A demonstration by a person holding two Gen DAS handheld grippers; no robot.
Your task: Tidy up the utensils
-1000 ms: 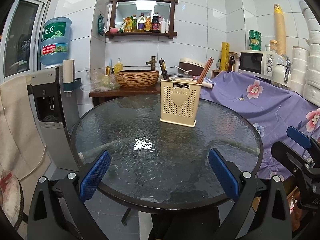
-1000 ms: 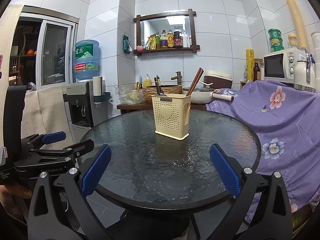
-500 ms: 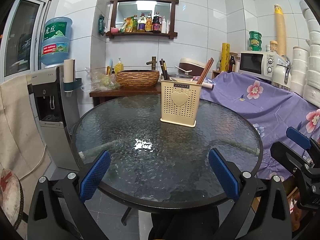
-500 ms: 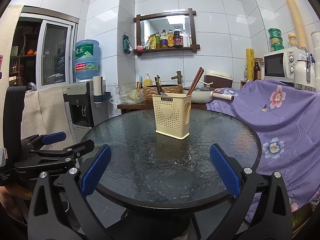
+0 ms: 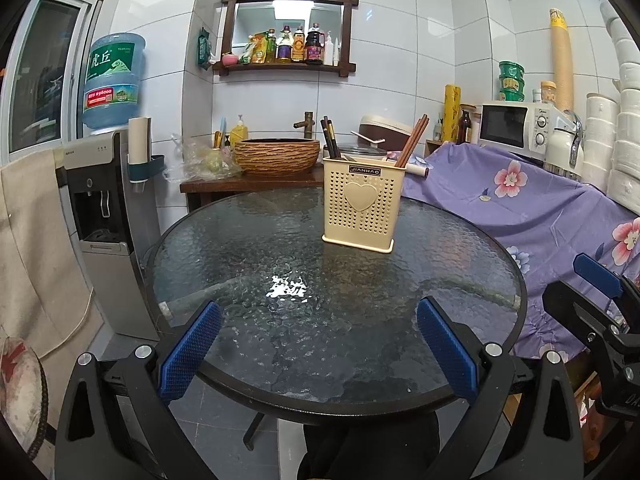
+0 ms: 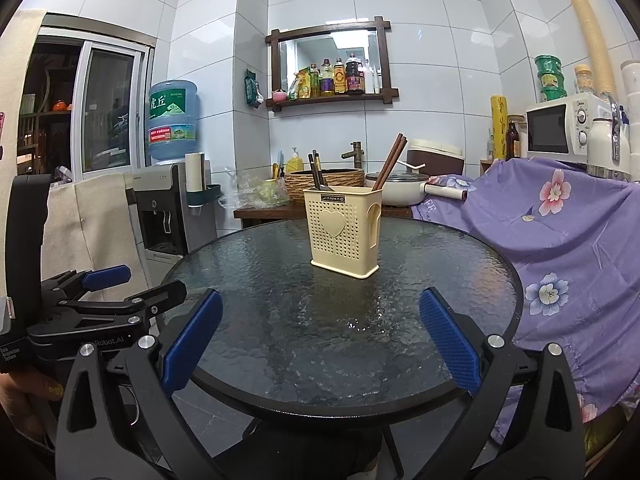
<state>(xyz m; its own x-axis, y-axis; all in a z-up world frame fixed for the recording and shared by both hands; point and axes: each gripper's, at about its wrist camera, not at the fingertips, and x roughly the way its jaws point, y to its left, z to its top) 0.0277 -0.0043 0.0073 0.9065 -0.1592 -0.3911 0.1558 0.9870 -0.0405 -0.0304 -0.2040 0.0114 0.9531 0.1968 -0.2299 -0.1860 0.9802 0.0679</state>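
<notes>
While both tools hung at the near edge of a round glass table (image 5: 248, 240), the left gripper (image 5: 318, 338) filled the bottom of its own view, blue pads (image 5: 188, 350) spread wide with nothing between them. At the bottom of the right wrist view, the right gripper (image 6: 320, 330) stood just as wide apart and empty. Each tool showed in the other's camera: the right one at the lower right edge of the left view, the left one at the lower left of the right view, with part of a hand (image 6: 24, 400) below it.

Past the pads, in the centre of both frames, a cream holder (image 5: 360, 204) stood upright on the far half of the table, pierced with small holes and marked by a raised heart. Dark chopsticks (image 5: 330, 138) rose from its left compartment; brown chopsticks (image 5: 412, 136) leaned right from the other side.

Right of the table lay a purple floral cloth (image 5: 528, 204). Behind, at mid-frame, a woven basin (image 5: 276, 154) sat on a wooden counter; a water dispenser (image 5: 108, 184) stood at left, a microwave (image 5: 516, 124) at right. A shelf of bottles (image 5: 288, 46) hung high on the tiled wall.
</notes>
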